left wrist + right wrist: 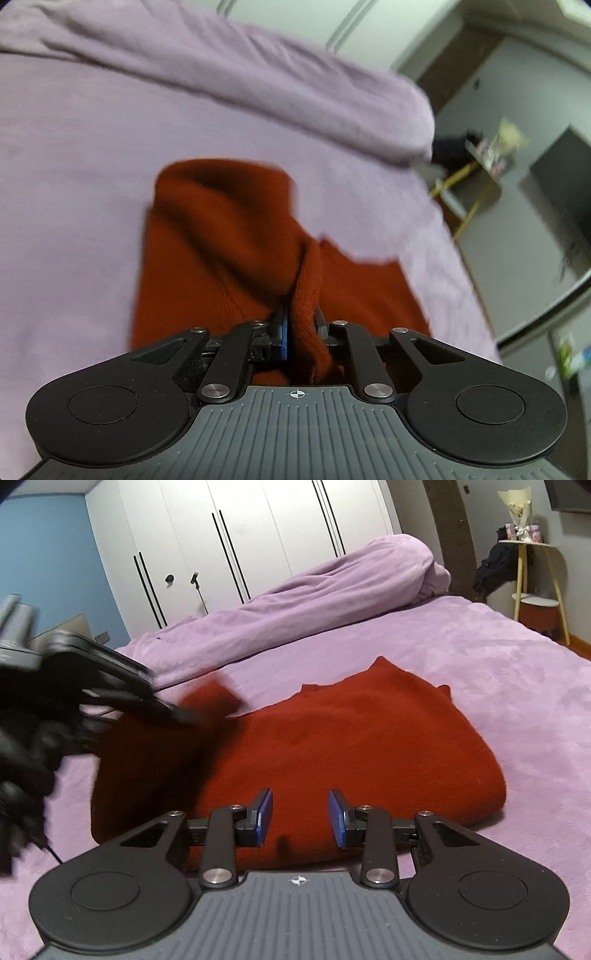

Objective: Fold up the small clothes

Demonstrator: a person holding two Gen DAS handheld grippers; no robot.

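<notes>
Partway: left tool clenched on red sweater fold (bed), right tool released; folding unfinished.

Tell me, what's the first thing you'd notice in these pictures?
The rust-red knitted garment stands out first, spread in the middle of the fuzzy lilac bedspread. Next, the left claw is shut on a bunched fold of that red knit, while the right claw hangs open just over the garment's near edge, its blue pads empty. Behind, a rolled lilac duvet lies along the bed's far side.
</notes>
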